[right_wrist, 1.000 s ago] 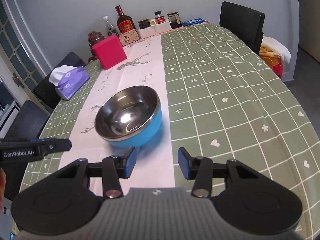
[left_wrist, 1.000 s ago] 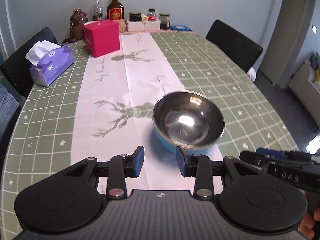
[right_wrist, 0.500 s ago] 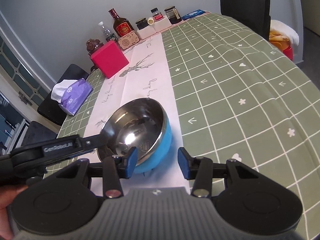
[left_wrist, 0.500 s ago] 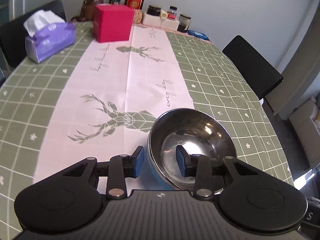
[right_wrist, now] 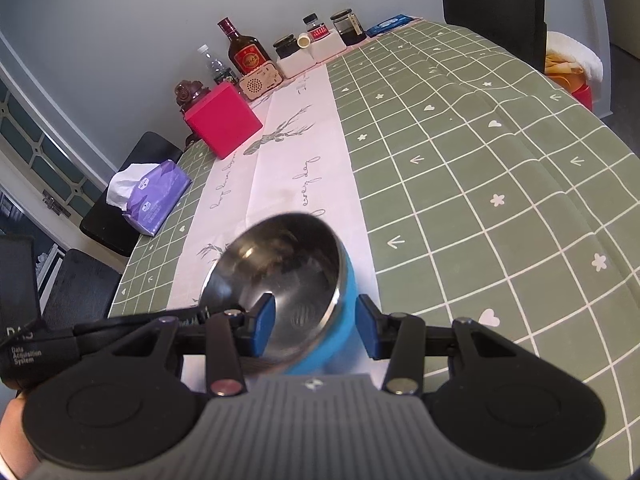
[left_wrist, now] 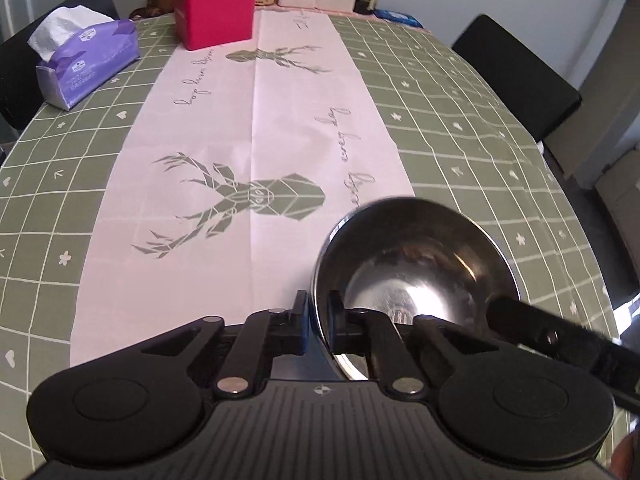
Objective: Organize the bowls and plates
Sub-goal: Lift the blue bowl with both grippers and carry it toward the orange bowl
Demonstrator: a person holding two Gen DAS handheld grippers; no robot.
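The left hand-held gripper (left_wrist: 317, 317) is clamped on the rim of the blue-walled steel bowl (left_wrist: 416, 272); the right hand-held gripper (right_wrist: 315, 326) is held apart astride its other side.

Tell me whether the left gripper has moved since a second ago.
Yes. The left gripper advanced to the bowl and closed on its near rim; against the deer print, it has come forward.

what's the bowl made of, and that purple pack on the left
The bowl looks like polished stainless steel inside, since it mirrors the room and shows bright glints; its blue outer shell is matte, probably plastic. The purple pack seems to be soft plastic film, creased and slightly glossy, with white paper tissue sticking out of its top.
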